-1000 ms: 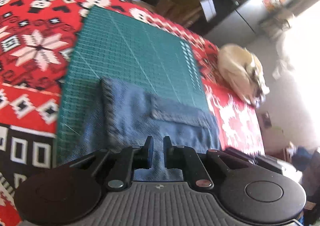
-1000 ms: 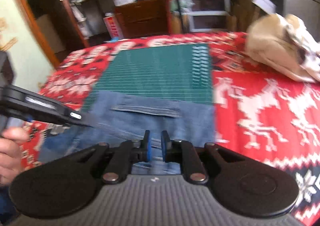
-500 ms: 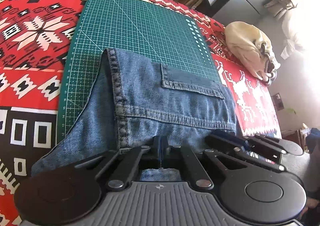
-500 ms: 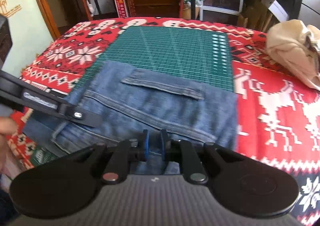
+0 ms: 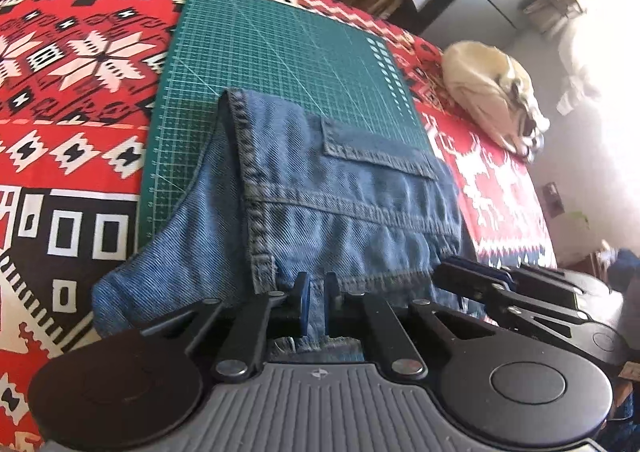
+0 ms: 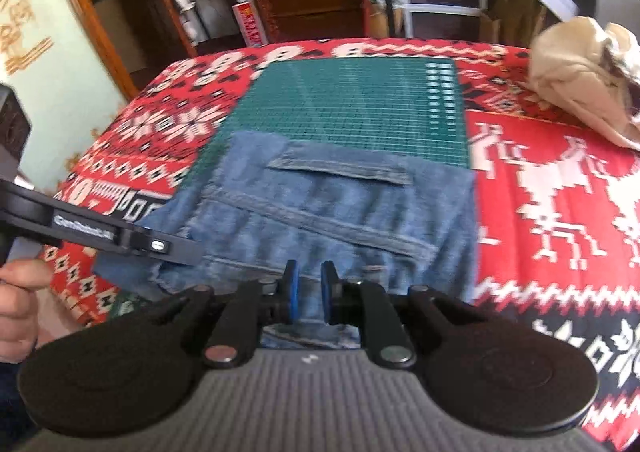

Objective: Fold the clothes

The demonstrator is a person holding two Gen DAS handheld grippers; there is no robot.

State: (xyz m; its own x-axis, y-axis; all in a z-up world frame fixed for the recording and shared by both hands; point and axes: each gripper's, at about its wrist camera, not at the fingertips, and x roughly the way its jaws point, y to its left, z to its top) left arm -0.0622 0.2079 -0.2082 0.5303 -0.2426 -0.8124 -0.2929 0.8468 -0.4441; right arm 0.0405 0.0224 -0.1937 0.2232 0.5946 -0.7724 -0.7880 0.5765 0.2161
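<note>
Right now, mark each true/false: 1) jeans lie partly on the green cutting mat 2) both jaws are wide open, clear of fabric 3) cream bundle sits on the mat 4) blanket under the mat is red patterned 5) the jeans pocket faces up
1) True: the jeans overlap the near end of the green cutting mat.
2) False: the left gripper and right gripper each stand narrowly apart with denim between the jaws.
3) False: the cream bundle rests on the blanket, beside the mat.
4) True: red patterned blanket.
5) True: the pocket shows on top.
</note>
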